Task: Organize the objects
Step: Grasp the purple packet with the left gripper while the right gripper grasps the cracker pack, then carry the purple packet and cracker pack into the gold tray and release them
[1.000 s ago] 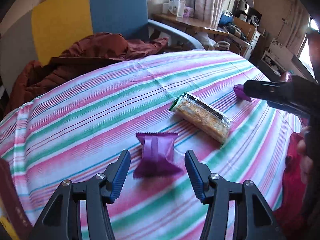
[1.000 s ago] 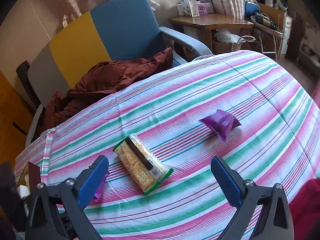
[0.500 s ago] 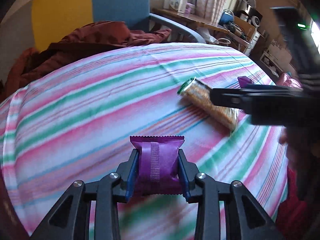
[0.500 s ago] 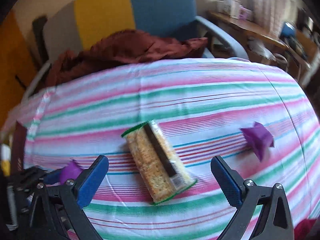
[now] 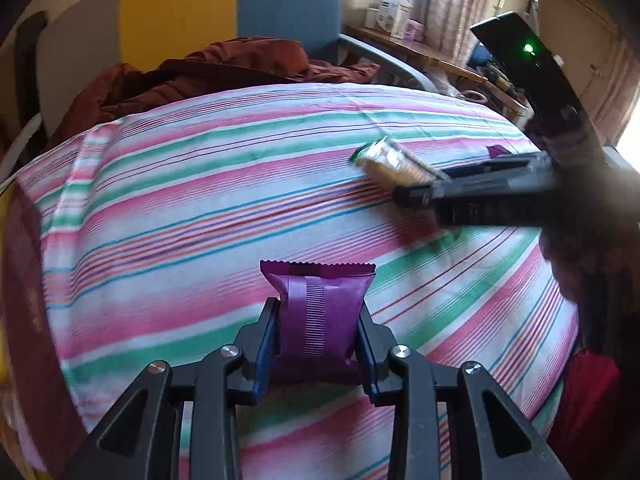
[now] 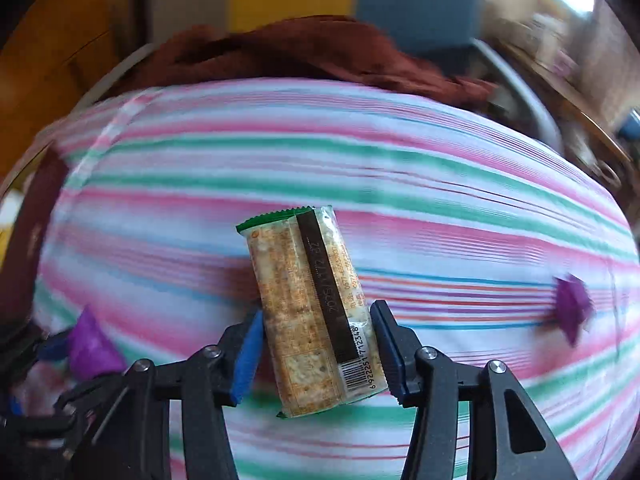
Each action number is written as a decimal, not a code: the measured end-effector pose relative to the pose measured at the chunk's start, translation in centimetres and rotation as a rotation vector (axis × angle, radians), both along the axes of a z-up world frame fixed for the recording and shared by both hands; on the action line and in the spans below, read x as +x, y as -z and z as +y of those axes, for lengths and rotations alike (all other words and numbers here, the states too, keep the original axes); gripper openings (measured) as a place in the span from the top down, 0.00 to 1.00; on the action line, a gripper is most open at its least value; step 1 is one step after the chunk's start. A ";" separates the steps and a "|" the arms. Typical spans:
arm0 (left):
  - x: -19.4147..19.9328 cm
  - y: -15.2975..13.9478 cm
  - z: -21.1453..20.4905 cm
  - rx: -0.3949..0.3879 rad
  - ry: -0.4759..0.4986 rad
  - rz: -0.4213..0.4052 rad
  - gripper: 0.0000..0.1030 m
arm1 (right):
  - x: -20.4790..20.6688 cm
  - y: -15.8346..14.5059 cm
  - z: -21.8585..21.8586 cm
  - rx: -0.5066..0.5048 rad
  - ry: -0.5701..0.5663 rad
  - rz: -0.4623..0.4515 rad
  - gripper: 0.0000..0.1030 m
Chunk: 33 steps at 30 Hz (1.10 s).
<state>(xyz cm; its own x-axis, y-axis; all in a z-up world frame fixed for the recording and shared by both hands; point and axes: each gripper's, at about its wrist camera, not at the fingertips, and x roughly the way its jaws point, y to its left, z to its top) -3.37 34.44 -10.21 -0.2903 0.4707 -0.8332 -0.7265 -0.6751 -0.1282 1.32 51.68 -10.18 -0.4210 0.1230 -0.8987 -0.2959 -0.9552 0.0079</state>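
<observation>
My left gripper (image 5: 317, 320) is shut on a purple snack packet (image 5: 320, 284), its pads squeezing both sides just above the striped tablecloth (image 5: 192, 200). In the right wrist view the same packet (image 6: 90, 344) shows at the lower left. A clear cracker pack with green ends (image 6: 304, 280) lies lengthwise between the fingers of my right gripper (image 6: 317, 312), whose jaws are closing, and both blue pads touch its long sides. From the left wrist view that pack (image 5: 392, 162) sits under the right gripper's dark finger (image 5: 412, 198). A second purple packet (image 6: 572, 308) lies on the cloth to the right.
A rust-brown jacket (image 5: 224, 64) is heaped on a blue, yellow and grey armchair (image 5: 280, 4) behind the table. A wooden desk with boxes (image 5: 420, 52) stands at the back right. The cloth drops away at the left edge (image 5: 52, 216).
My left gripper closed on the purple packet and drew it nearer. My right gripper swung over the cracker pack, rolled in line with it, and its wide jaws narrowed onto the pack's sides.
</observation>
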 end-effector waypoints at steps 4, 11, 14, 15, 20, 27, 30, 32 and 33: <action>0.4 -0.2 -1.9 -0.006 -0.039 0.002 0.67 | -0.4 0.2 -2.9 0.013 -0.081 -0.017 0.49; 1.3 -2.2 -4.1 -0.004 -0.085 0.067 0.68 | 0.0 0.1 -4.8 0.027 -0.082 -0.016 0.49; 1.9 -3.9 -5.0 0.015 -0.097 0.103 0.68 | 0.1 0.1 -5.0 0.029 -0.076 -0.013 0.49; 2.1 -4.5 -5.3 0.021 -0.102 0.120 0.68 | 0.1 0.1 -5.2 0.032 -0.077 -0.013 0.49; 2.6 -6.7 -6.4 0.043 -0.116 0.154 0.68 | -0.1 0.3 -5.4 0.046 -0.069 -0.015 0.49; 3.1 -8.3 -8.8 0.062 -0.147 0.181 0.68 | -0.1 0.2 -6.4 0.073 -0.050 -0.025 0.49; 3.2 -8.7 -10.1 0.068 -0.167 0.189 0.68 | 0.0 0.1 -6.9 0.077 -0.041 -0.029 0.49; 3.2 -8.9 -10.8 0.070 -0.178 0.194 0.68 | 0.1 0.1 -7.3 0.076 -0.038 -0.032 0.49; 3.3 -9.1 -11.3 0.072 -0.186 0.198 0.68 | 0.1 0.0 -7.6 0.076 -0.036 -0.033 0.49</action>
<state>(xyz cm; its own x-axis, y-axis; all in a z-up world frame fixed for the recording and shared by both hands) -0.11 23.12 -1.15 -0.5308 0.4504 -0.7180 -0.6066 -0.7935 -0.0493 1.45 44.08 -10.19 -0.3970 0.1765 -0.9007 -0.2606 -0.9626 -0.0738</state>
